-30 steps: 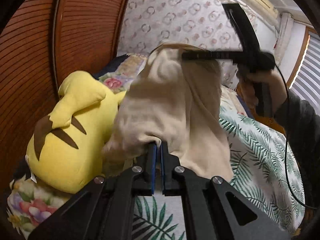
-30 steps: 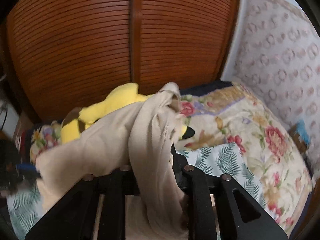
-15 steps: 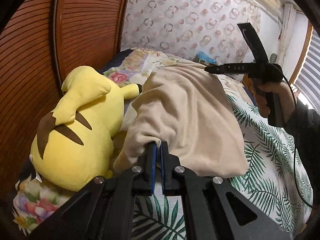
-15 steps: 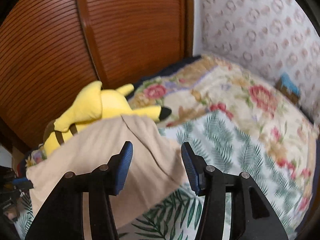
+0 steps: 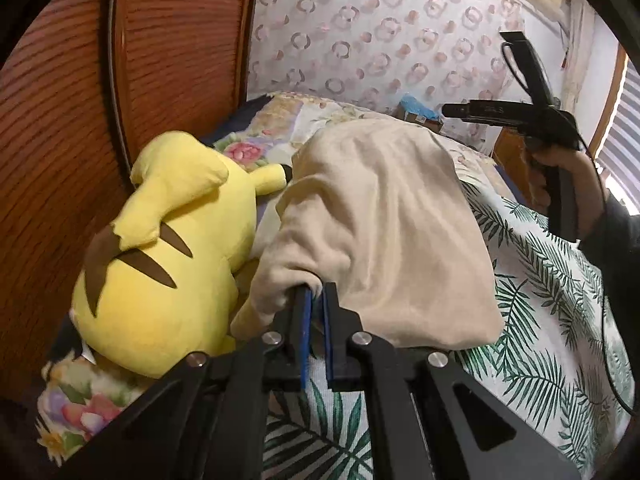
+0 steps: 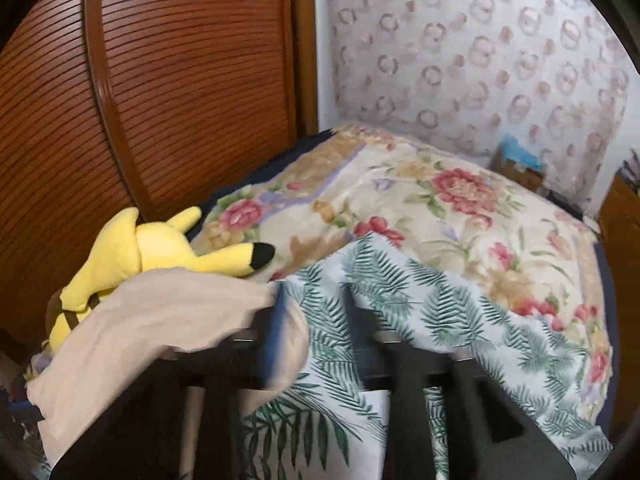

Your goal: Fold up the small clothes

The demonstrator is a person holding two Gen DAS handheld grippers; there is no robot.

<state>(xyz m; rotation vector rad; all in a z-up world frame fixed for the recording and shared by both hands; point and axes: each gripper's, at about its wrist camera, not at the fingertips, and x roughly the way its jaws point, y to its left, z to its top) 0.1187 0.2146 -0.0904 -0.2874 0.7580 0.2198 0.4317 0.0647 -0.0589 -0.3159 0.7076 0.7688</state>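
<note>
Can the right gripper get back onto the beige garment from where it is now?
Probably yes. The right gripper is open, and the beige garment lies beside its left finger with nothing between. The left gripper holds the far end.

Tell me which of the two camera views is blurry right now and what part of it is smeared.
Right wrist view: the right gripper is smeared by motion, fingers apart, and the beige cloth edge beside it is soft; the bed behind stays fairly sharp. Left wrist view: crisp, left gripper clamped on the cloth, yellow plush toy clear; both views bend at the edges from the fisheye.
</note>
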